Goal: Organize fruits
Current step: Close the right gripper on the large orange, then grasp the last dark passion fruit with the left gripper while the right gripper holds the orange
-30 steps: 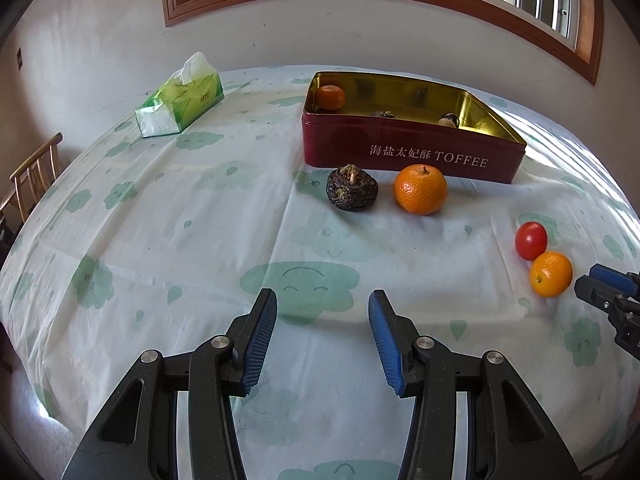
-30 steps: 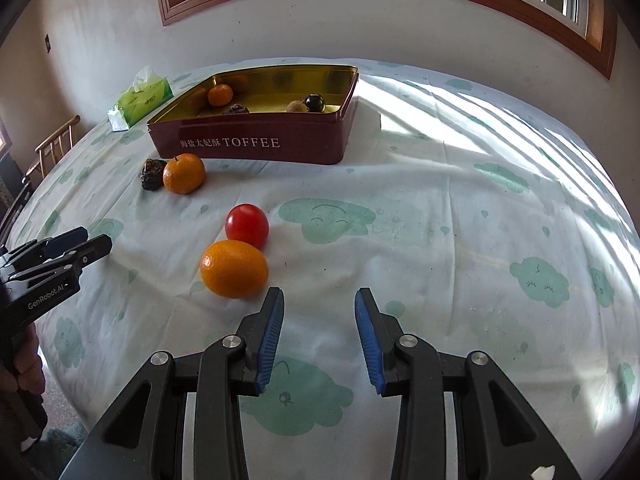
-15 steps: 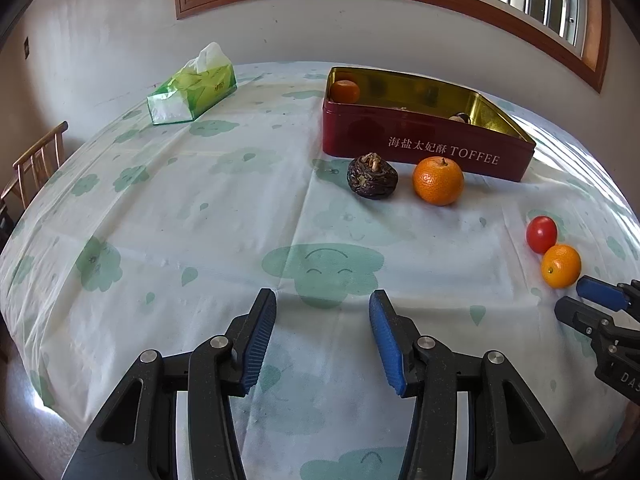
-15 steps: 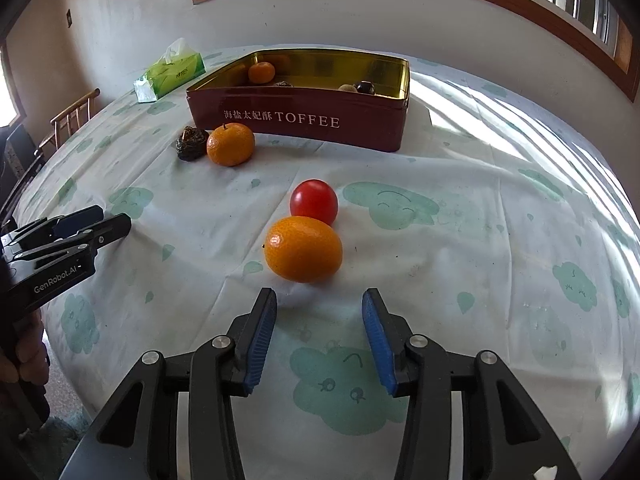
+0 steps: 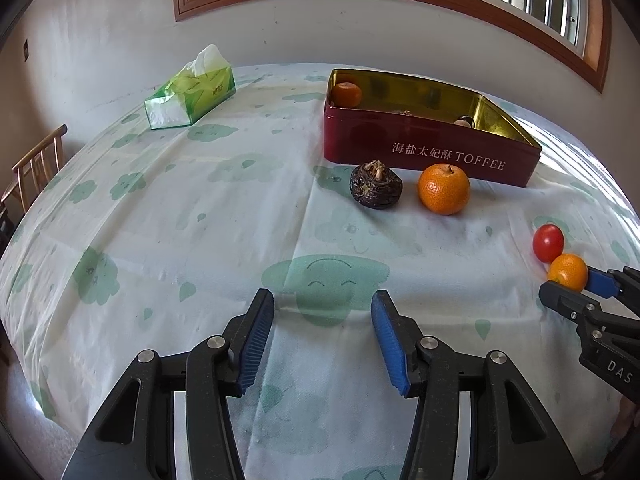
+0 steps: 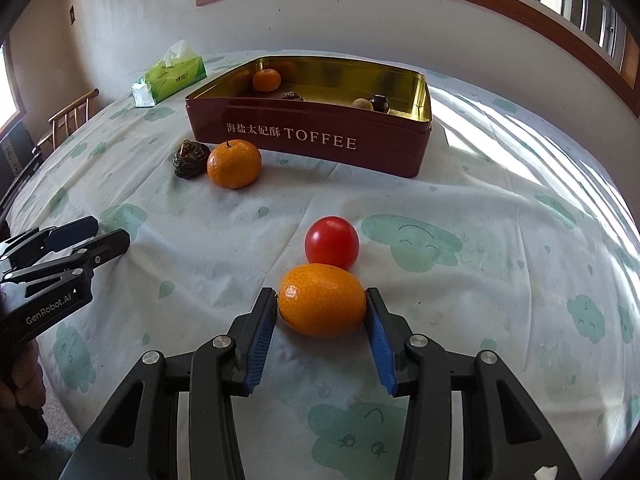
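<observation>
A red toffee tin (image 6: 312,140) (image 5: 424,156) holds a small orange (image 6: 266,80) and a few small dark and pale fruits. In front of it lie a dark wrinkled fruit (image 5: 376,185) (image 6: 191,159) and an orange (image 5: 443,189) (image 6: 234,163). Nearer, a red tomato (image 6: 331,242) (image 5: 548,243) touches an oval orange (image 6: 322,300) (image 5: 568,272). My right gripper (image 6: 321,300) has its jaws around this oval orange, pads at its sides, on the tablecloth. My left gripper (image 5: 322,304) is open and empty above the cloth.
A green tissue box (image 5: 191,89) (image 6: 170,74) sits at the far left of the round table. A wooden chair (image 5: 34,164) stands beyond the left edge. A white wall and window run behind the table.
My right gripper has moved forward, so the oval orange now sits between its pads. My left gripper has drifted slightly and stayed open.
</observation>
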`<action>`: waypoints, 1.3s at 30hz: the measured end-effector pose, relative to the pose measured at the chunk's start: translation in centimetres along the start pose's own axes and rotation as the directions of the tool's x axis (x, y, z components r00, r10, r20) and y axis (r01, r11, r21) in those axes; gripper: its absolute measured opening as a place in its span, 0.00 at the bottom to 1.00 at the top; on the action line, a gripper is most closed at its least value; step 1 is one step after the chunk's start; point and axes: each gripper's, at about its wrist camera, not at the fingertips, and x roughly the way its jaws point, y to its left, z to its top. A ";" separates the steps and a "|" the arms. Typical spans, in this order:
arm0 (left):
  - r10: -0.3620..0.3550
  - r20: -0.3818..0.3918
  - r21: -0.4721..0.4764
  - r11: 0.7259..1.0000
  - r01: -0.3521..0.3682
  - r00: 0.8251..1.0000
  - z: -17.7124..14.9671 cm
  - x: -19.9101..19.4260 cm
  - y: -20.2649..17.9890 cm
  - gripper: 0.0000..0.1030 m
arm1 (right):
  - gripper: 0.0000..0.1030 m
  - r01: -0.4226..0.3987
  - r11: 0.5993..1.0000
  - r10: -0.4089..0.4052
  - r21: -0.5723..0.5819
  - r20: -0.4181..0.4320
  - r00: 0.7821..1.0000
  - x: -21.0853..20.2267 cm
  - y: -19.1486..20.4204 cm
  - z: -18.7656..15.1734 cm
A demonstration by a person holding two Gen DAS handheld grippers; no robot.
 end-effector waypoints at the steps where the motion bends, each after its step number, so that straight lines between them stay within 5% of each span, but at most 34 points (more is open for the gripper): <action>1: 0.000 -0.001 0.001 1.000 0.000 1.000 0.1 0.1 -0.1 0.51 | 0.39 0.000 1.000 0.000 -0.002 0.002 1.000 0.0 0.0 0.0; 20: -0.009 -0.018 0.008 1.000 0.009 1.000 1.7 1.4 -1.4 0.51 | 0.39 0.054 0.996 -0.055 0.071 0.013 0.998 -0.5 -4.0 -0.8; 39: -0.023 -0.036 0.019 1.000 0.024 0.999 4.7 3.9 -2.3 0.51 | 0.39 0.083 0.991 -0.086 0.107 0.020 0.996 2.1 -7.2 2.3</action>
